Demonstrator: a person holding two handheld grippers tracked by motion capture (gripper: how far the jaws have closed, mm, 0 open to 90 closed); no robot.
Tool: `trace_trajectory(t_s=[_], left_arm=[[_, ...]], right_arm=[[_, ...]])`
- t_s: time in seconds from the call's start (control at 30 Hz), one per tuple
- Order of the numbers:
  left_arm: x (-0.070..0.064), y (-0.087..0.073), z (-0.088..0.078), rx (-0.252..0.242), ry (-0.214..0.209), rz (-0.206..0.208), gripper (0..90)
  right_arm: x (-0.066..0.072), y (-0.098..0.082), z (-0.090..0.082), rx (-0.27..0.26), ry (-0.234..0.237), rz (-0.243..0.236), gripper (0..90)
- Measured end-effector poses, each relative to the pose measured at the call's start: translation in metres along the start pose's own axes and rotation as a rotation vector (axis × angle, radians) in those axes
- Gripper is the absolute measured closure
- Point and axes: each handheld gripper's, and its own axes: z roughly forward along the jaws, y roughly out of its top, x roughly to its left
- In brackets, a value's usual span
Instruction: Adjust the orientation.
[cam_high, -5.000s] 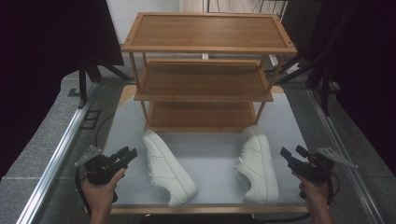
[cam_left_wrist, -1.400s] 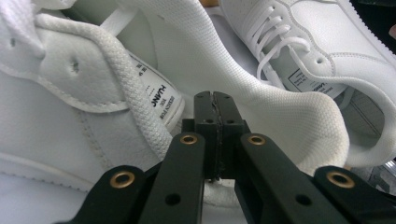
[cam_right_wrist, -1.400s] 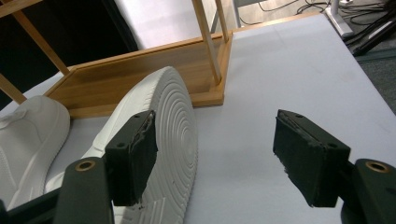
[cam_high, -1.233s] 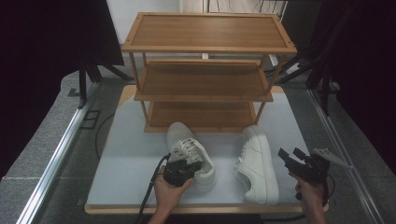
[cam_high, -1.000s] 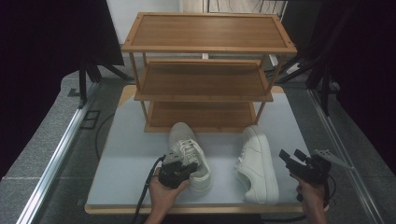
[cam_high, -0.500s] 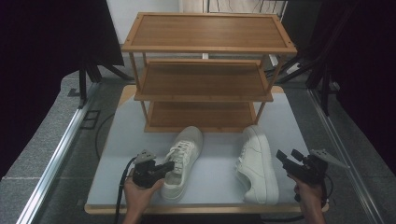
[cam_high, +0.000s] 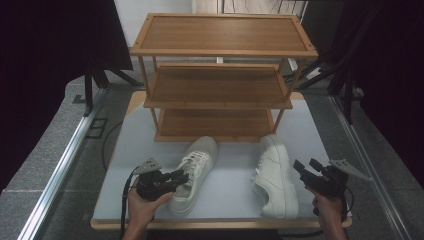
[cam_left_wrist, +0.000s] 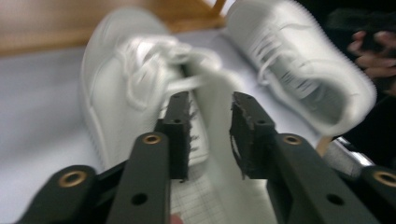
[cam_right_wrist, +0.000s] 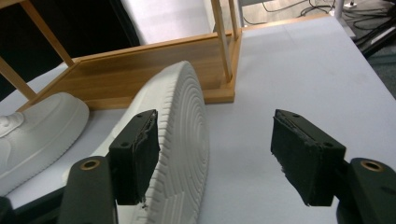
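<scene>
Left gripper (cam_high: 181, 176), lower left: jaws just opened, released left shoe (cam_high: 195, 172). Right gripper (cam_high: 306, 167) wide open, empty, waiting beside right shoe (cam_high: 275, 175).

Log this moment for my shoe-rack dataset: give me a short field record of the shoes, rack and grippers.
surface: white table
rack: three-tier wooden shoe rack, all tiers bare
left shoe: white sneaker, upright, toe towards the rack
right shoe: white sneaker, tipped on its side, sole facing the right gripper
left gripper: at the left shoe's collar, jaws just opened, pads not pressing
right gripper: open, beside the right shoe, holding nothing
</scene>
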Motion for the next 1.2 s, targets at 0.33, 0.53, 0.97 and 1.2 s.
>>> trace_trajectory(t_s=[0.33,0.53,0.97,1.2], left_arm=[[0.007,0.010,-0.027,-0.102,0.011,-0.050,54.0],[0.020,0.008,-0.034,-0.118,0.021,-0.107,52.0],[0.020,0.007,-0.030,-0.106,0.017,-0.138,52.0],[0.024,0.004,-0.030,-0.098,0.021,-0.155,52.0]], right_arm=[[0.023,0.002,-0.010,0.003,0.085,-0.113,48.8],[0.036,0.003,-0.018,0.027,0.140,-0.165,60.7],[0.109,-0.025,-0.024,0.162,0.226,-0.427,88.9],[0.116,-0.051,-0.010,0.299,0.184,-0.500,89.5]])
